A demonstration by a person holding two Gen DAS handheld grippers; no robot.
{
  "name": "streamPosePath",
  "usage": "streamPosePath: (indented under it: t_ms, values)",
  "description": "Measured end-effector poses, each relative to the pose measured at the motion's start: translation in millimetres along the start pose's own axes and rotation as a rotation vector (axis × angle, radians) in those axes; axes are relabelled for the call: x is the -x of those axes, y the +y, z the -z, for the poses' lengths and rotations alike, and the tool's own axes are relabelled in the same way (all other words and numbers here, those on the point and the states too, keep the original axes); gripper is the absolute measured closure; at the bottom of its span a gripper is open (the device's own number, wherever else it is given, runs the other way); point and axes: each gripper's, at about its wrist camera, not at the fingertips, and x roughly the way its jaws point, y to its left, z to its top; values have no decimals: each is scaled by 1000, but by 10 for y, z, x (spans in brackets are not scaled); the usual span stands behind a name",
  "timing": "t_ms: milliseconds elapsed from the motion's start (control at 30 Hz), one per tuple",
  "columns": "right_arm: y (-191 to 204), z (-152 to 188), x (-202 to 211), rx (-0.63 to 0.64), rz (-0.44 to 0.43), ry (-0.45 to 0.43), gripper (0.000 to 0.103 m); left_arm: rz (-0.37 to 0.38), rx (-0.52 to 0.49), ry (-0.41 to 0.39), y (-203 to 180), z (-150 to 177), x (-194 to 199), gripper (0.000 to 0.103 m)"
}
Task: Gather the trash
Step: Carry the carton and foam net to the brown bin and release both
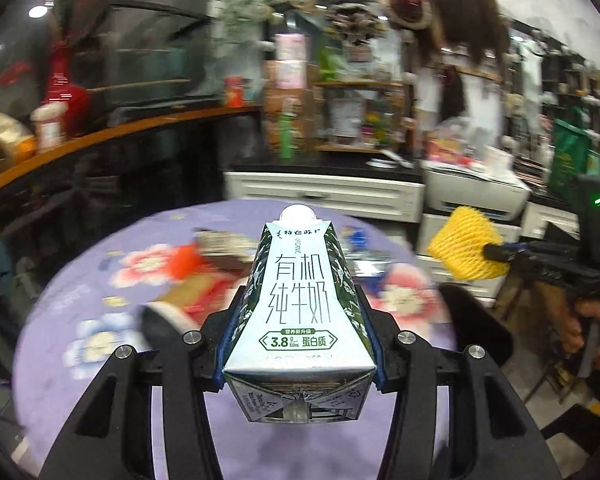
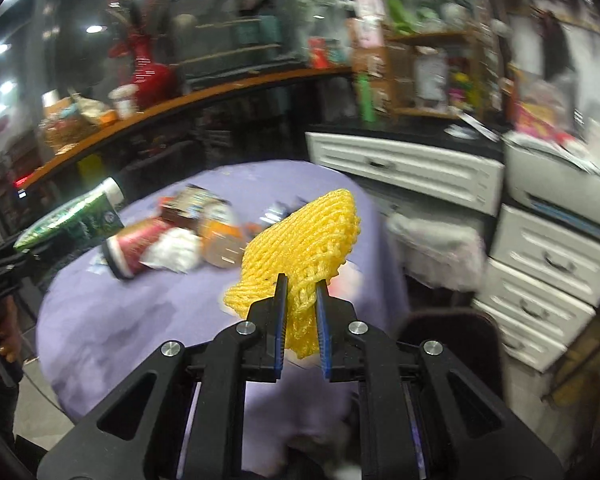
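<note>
Two pieces of trash are already off the worktop [image 1: 52, 360], one per gripper. From the left wrist, the left gripper [image 1: 298, 332] has its jaws clamped on the flanks of a milk carton [image 1: 298, 300], cap pointing away, held above the purple floral cloth; off to the right, the yellow foam net [image 1: 466, 246] hangs from the other tool. From the right wrist, the right gripper [image 2: 302, 304] has its jaws pinched on that net's lower edge, most of it flopping free ahead. This view alone shows the remaining litter clearly: a tipped red cup [image 2: 134, 246], crumpled white tissue [image 2: 172, 250] and blurred wrappers. No bin is visible in either view. Carrying well likely means steady grip, and slow travel so the loose net cannot slip.
</note>
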Motion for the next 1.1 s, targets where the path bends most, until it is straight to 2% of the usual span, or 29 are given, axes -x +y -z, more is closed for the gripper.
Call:
streamPosePath:
  t_ms: [167, 433, 600, 733, 833, 933, 967, 1100]
  values:
    - [-617, 333, 22, -95, 111, 50, 89, 127, -36, 17, -587, -56, -348, 53]
    - [-1229, 916, -258, -164, 246, 186, 89, 284, -104, 86, -1512, -56, -893, 53]
    - [-1558, 1294, -491, -251, 292, 265, 89, 329, -136, 158, -1950, 117, -1208, 53]
    - [-1708, 1508, -654, -282, 318, 311, 89, 336, -165, 219, -2220, 301, -1435, 53]
    - [-1791, 1672, -779, -300, 316, 356, 81, 336, -178, 259, -2322, 421, -1557, 53]
    - [-1859, 1790, -813, -322, 339, 369, 56, 335, -191, 289, -2415, 508, -1668, 53]
    - [-1875, 1808, -793, -331, 345, 361, 53, 332, -199, 297, -2442, 531, -1694, 53]
    - [-1903, 1797, -587, -335, 380, 324, 53, 333, -212, 329, -2547, 618, -1803, 53]
